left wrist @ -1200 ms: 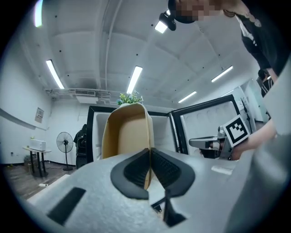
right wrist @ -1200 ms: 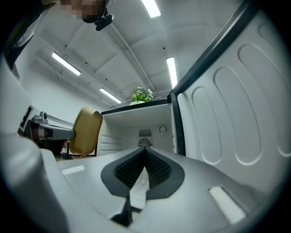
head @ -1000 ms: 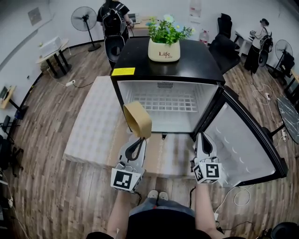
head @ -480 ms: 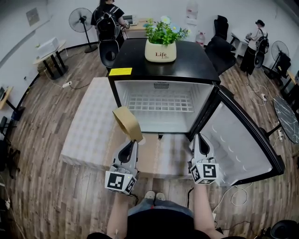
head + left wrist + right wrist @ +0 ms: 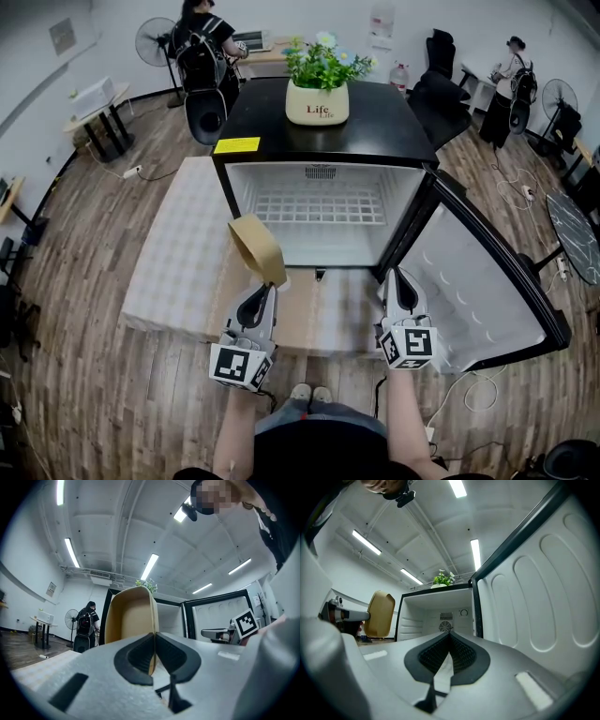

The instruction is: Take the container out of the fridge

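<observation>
A tan, tray-like container (image 5: 257, 248) hangs in front of the open black fridge (image 5: 319, 206), tilted on edge. My left gripper (image 5: 272, 286) is shut on its rim, and the container (image 5: 130, 616) rises straight up from the closed jaws in the left gripper view. My right gripper (image 5: 397, 276) is shut with nothing in it, low beside the fridge door (image 5: 487, 281). In the right gripper view the container (image 5: 379, 614) shows at the left, before the fridge's white interior (image 5: 436, 616), whose wire shelf (image 5: 319, 206) is bare.
A potted plant (image 5: 319, 80) stands on top of the fridge. A low padded platform (image 5: 178, 253) lies to the left of the fridge. A person with a backpack (image 5: 202, 56) stands behind, near a fan (image 5: 155, 42). Cables (image 5: 487, 394) trail on the wooden floor at right.
The left gripper has drawn the container back and slightly left, away from the fridge opening. The right gripper has stayed put, and over the last half second little has moved.
</observation>
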`<state>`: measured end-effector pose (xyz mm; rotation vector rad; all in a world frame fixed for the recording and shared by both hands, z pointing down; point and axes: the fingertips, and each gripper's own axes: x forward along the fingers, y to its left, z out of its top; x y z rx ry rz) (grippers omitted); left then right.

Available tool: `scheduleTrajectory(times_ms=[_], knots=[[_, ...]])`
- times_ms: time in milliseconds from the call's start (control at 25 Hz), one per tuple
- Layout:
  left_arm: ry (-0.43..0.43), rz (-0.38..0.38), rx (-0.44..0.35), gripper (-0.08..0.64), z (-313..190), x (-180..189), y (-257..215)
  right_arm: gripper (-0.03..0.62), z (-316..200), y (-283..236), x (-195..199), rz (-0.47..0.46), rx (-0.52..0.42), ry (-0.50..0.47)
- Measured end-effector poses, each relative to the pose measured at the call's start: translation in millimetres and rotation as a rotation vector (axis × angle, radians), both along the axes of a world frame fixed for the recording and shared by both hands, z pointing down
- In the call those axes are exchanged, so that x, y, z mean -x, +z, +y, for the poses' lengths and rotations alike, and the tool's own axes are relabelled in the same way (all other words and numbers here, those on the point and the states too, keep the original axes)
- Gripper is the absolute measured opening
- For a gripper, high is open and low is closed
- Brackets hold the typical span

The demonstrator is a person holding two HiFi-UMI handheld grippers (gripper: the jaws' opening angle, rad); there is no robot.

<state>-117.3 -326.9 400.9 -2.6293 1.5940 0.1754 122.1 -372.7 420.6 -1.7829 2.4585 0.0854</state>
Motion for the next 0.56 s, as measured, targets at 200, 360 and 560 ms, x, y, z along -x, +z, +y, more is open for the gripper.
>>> scheduleTrajectory(times_ms=[200, 360, 560], knots=[[0.004, -0.001, 0.01, 0.018, -1.9, 0.2, 2.5, 0.006, -0.5, 2.2, 0.7, -0.002, 0.006, 0.001], [0.012, 0.004, 0.01, 0.018, -2.1, -3.0, 2.7, 0.006, -0.6, 2.1, 1.1, 0.0, 0.007, -0.001], [0.018, -0.01, 0.016, 0.018, -3.1, -4.9, 4.4, 0.006, -1.9, 4.3, 0.7, -0.001, 0.012, 0.001]])
